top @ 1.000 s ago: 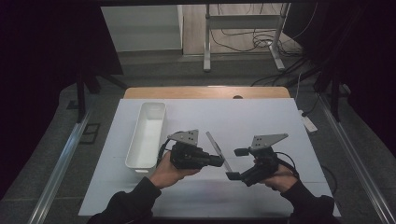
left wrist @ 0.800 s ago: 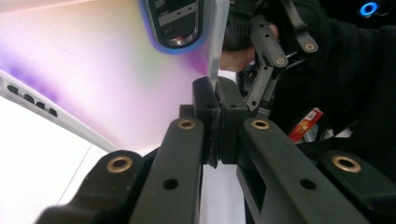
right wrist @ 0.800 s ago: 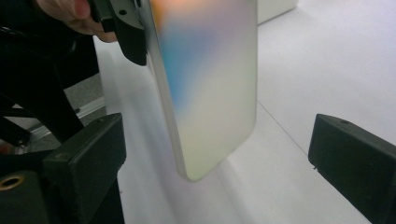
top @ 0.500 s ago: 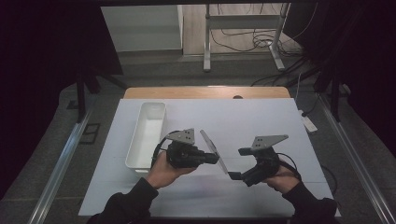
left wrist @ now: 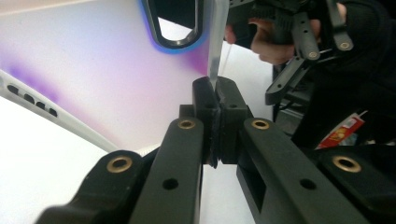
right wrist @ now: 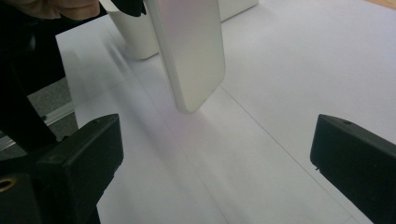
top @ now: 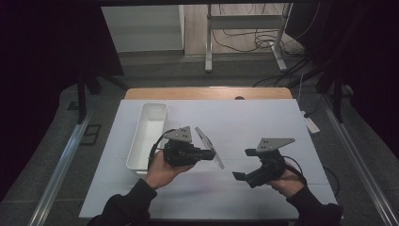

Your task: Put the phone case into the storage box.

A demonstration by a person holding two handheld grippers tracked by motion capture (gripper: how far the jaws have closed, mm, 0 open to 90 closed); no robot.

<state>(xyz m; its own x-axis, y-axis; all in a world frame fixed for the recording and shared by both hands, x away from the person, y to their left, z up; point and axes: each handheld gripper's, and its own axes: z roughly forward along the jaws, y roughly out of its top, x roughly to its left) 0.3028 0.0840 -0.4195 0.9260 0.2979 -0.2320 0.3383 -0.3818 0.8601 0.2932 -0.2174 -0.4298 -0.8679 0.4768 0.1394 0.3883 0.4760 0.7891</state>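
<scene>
1. White table (top: 263, 122), wood strip along its far edge; dark room, grey floor, metal stand legs and loose cables behind.
2. Long white tray (top: 148, 134) at left.
3. Left gripper (top: 207, 153) clamped on a thin pale flat strip (top: 210, 147), possibly plastic, held above the table centre.
4. Right gripper (top: 244, 165) jaws wide, empty, just beside it.

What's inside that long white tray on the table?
The white tray looks empty as far as its pale floor shows. Its near end is hidden behind the left tongs, which grip a thin flat strip, so that corner can't be checked.
</scene>
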